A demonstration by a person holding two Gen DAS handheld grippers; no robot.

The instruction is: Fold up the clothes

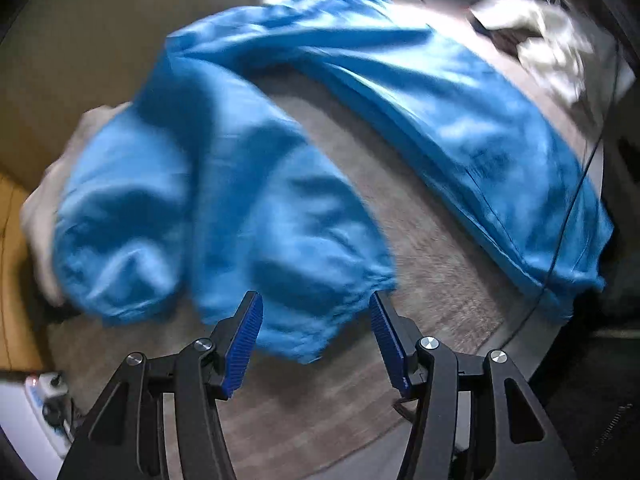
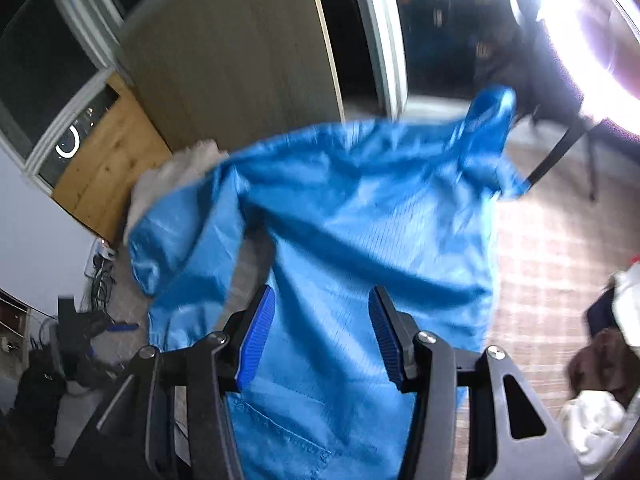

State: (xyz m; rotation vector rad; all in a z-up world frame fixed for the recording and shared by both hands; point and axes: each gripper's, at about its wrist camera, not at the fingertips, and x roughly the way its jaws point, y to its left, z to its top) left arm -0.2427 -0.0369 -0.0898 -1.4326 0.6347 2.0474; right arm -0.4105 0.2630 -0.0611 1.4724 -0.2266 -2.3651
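While the blue jacket lies spread over the grey table, one sleeve bunches toward the left gripper and its body stretches away toward the far edge. Beside the jacket sits a white cloth pile. Both the left gripper and the right gripper hang released above the jacket, pads apart, gripping nothing

The blue jacket is thin woven cloth with a slight sheen, creased all over. Under it the table looks like matt grey wood grain. Beside the jacket, the left gripper has ribbed blue pads, matt black plastic arms and shiny metal screws.
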